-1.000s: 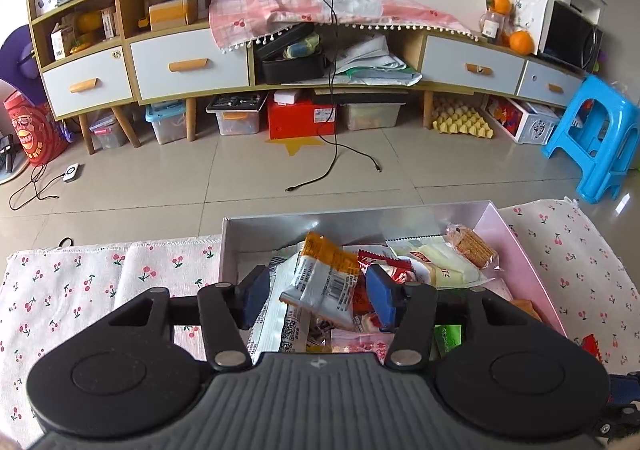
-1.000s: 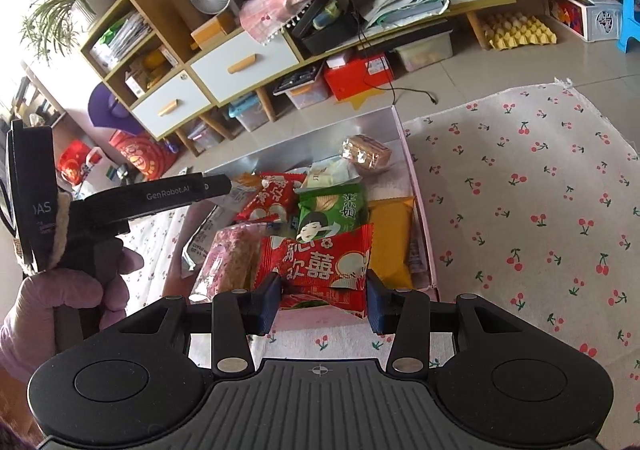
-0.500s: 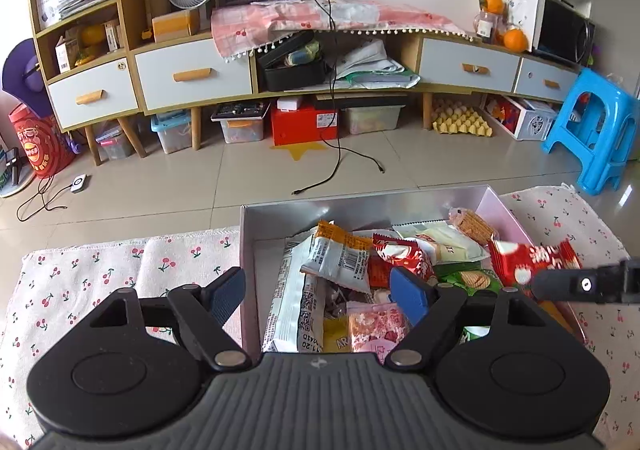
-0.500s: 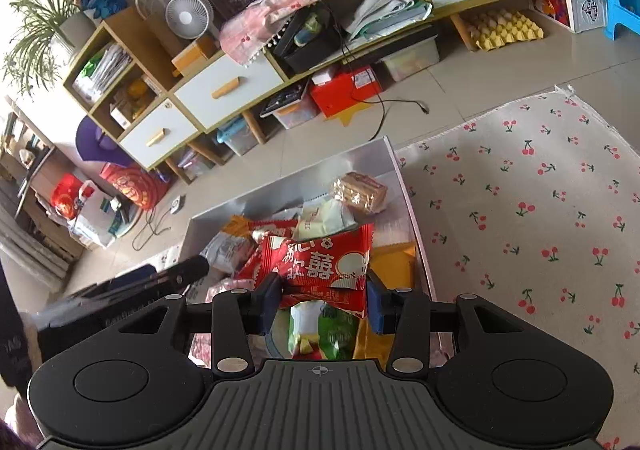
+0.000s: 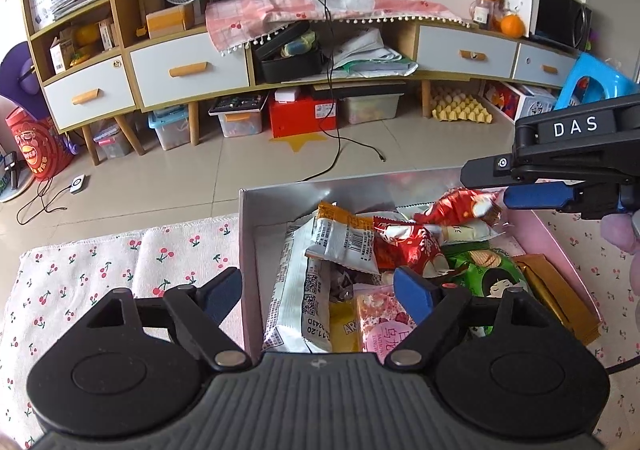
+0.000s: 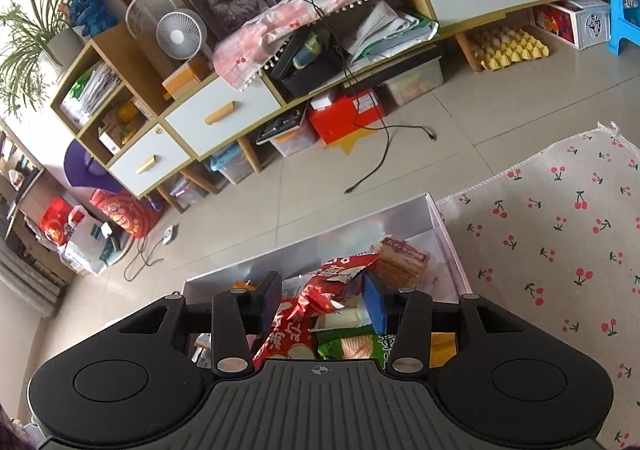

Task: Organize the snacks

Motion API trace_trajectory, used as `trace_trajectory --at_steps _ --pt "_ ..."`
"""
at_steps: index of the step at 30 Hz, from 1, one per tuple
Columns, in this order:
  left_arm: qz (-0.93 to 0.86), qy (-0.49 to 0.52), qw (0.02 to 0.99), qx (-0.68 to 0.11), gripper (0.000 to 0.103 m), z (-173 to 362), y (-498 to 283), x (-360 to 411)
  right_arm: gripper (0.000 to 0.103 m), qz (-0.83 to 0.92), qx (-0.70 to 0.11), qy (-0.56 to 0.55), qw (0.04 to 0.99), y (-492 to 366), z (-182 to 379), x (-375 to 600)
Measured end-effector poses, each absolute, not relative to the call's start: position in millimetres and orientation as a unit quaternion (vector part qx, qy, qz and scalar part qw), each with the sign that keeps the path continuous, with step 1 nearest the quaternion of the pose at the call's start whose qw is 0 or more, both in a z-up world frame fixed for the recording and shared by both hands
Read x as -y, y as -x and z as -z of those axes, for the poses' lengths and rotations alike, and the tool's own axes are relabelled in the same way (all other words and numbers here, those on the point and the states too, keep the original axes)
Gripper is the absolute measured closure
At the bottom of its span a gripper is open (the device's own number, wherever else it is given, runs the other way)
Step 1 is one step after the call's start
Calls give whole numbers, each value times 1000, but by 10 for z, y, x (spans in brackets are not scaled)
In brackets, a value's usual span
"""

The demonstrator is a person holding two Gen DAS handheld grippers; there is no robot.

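A box [image 5: 280, 197] with silver inner walls and a pink outside stands on the cherry-print cloth [image 5: 100, 270], full of snack packets. My left gripper [image 5: 318, 290] hovers over its near left corner, jaws opening wide with nothing between them. A white packet with an orange top [image 5: 340, 238] lies loose in the box ahead of it. My right gripper [image 6: 322, 300] hangs over the box [image 6: 360, 221], jaws opening. A crumpled red packet [image 6: 320, 290] sits slack between its pads. In the left wrist view the right gripper [image 5: 486, 185] enters from the right with the red packet [image 5: 452, 205].
A green packet [image 5: 484, 270], a pink one [image 5: 380, 314] and a biscuit pack [image 6: 404, 262] fill the box. Tiled floor with a black cable [image 5: 340, 153] lies beyond. A low cabinet [image 5: 192, 69] and a blue stool [image 5: 596, 81] stand at the back. A gloved hand [image 5: 616, 230] shows at right.
My left jaws spread wide and let go of the white packet, which now lies in the box. My right gripper carried the red packet over the box and its jaws loosened.
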State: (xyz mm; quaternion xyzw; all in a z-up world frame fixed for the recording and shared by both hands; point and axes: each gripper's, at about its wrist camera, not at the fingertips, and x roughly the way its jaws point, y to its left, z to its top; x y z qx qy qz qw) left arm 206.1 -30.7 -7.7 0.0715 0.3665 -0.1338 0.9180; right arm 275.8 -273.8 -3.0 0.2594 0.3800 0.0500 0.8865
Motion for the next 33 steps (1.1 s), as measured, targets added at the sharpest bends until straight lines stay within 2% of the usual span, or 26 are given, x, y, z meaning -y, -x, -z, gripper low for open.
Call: trace_trajectory --at_steps 1,2,7,10,14,29,33 --pt "134 -71 918 -367 20 78 -2061 305 37 -49 -381 -256 887 -2751 23 2736" --pt "133 -71 918 -367 18 80 -2050 299 31 -49 -380 -252 888 -2730 11 2733" --pt "128 -63 919 -367 12 46 -1978 262 31 -47 -383 -227 894 -2617 -64 2754" --pt "126 -62 919 -368 7 -7 -1905 261 24 -42 -385 -232 892 -2495 -103 2829" --pt "124 -58 919 -368 1 -60 -1766 266 22 -38 -385 -235 892 -2311 -158 2920" --pt "99 -30 912 -396 1 -123 -1302 222 19 -34 -396 -209 893 -1525 -305 3116" --pt "95 -26 909 -404 1 -116 -1178 217 14 -33 -400 -193 895 -1346 -291 3113"
